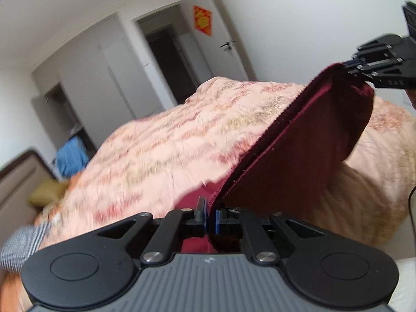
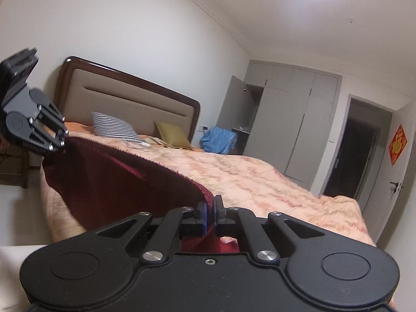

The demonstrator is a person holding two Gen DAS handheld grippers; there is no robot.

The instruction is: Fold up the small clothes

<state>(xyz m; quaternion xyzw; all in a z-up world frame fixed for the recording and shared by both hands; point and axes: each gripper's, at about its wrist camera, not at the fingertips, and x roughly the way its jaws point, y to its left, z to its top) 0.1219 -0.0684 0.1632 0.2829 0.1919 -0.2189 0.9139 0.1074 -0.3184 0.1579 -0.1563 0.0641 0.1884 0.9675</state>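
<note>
Between both clamped claws [image 1: 210, 217] [image 2: 210, 214], taut maroon garment [image 1: 299, 140].

Bedspread [image 1: 145, 156] motion-blurred; garment [image 1: 306, 140] lower part hidden behind left tool [image 1: 211, 219] body.

Quick count: two grippers, left [image 1: 210, 217] and right [image 2: 210, 214], one dark red garment [image 1: 299, 156], one bed [image 2: 260, 176], two pillows, striped [image 2: 114, 128] and olive [image 2: 173, 135], and one blue bundle [image 2: 219, 140].

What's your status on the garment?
Left tool and right tool shut on dark red garment. Stretched between them above bed. Nothing in the way.
</note>
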